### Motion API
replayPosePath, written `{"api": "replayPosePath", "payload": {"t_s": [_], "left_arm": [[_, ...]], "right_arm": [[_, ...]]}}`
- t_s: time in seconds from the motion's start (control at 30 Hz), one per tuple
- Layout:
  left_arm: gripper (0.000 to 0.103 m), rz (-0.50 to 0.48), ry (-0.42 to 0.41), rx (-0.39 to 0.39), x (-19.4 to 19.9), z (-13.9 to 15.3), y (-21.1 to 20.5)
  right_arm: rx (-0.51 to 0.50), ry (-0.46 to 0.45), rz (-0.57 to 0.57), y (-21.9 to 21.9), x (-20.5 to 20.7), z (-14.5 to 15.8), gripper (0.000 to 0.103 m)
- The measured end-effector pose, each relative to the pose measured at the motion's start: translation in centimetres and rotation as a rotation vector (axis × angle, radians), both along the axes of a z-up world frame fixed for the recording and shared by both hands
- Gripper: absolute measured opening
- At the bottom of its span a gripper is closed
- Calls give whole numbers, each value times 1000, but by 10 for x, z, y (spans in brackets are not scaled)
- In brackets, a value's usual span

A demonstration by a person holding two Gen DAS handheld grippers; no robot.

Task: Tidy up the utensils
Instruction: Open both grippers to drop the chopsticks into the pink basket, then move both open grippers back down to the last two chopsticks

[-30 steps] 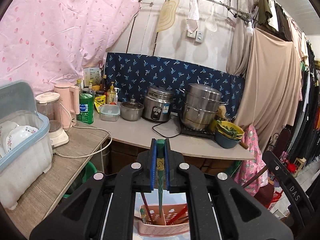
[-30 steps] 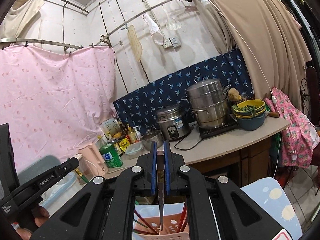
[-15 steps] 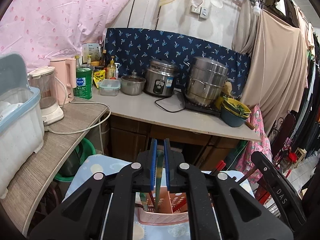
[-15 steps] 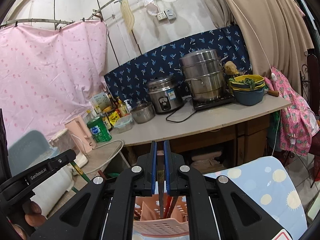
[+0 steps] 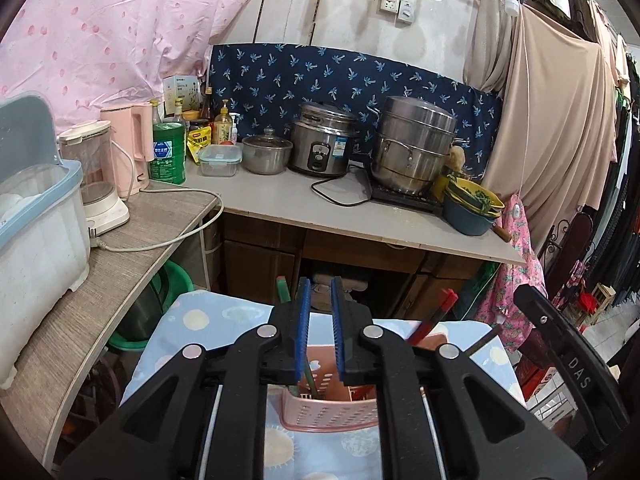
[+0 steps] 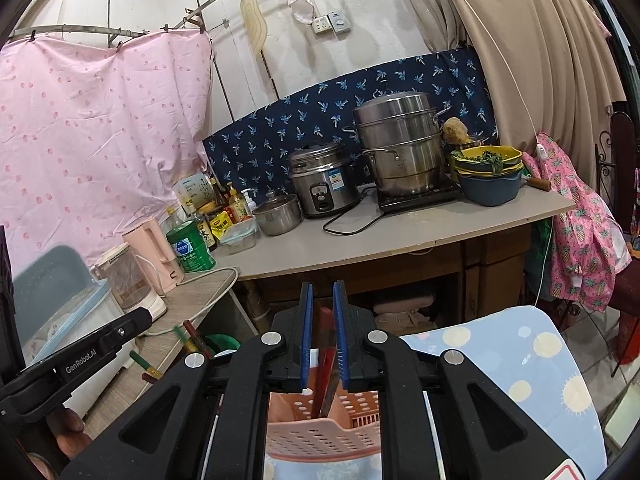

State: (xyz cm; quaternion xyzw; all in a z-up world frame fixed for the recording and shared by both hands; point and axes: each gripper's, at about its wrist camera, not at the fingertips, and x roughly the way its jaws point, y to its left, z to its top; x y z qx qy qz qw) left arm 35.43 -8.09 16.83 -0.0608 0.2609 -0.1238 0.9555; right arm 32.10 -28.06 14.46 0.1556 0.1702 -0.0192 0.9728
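Observation:
A pink perforated basket (image 5: 328, 412) stands on a blue cloth with sun prints (image 5: 192, 320), right under both grippers. My left gripper (image 5: 319, 284) hangs above it with its jaws opening and nothing between the pads. The green-handled utensil (image 5: 283, 290) leans in the basket just left of the left pad. Red-handled sticks (image 5: 434, 320) poke out on the right. My right gripper (image 6: 321, 288) is also opening. A red-handled knife (image 6: 326, 344) stands loose between its pads, blade down in the basket (image 6: 320, 436).
Behind the table runs a grey counter (image 5: 360, 224) with a rice cooker (image 5: 322, 148), a steamer pot (image 5: 412, 148) and stacked bowls (image 5: 472, 208). A side counter at left carries a blender (image 5: 96, 176), a pink kettle (image 5: 128, 148) and a dish box (image 5: 36, 232). A hand (image 6: 68, 436) holds the left gripper's body.
Both grippers sank towards the basket and lowered their utensils into it. Both pairs of jaws have parted; the green handle now leans outside the left pads.

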Motion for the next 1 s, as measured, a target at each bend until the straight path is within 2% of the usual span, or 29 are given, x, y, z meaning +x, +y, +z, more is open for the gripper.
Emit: {"api": "replayPosePath", "payload": {"t_s": [0.23, 0.4, 0.63, 0.77, 1.0], "left_arm": [[19, 9, -8, 20, -15, -2, 3], [31, 16, -15, 31, -29, -2, 6], [37, 19, -23, 52, -56, -3, 10], [43, 13, -27, 62, -76, -5, 11], [43, -1, -17, 84, -111, -15, 15]], "right_arm": [[0, -3, 1, -2, -16, 0, 15], [0, -2, 13, 0, -34, 0, 15], [-37, -6, 36, 14, -68, 0, 16], [-31, -3, 60, 20, -90, -3, 22], [-89, 8, 79, 39, -132, -13, 22]]}}
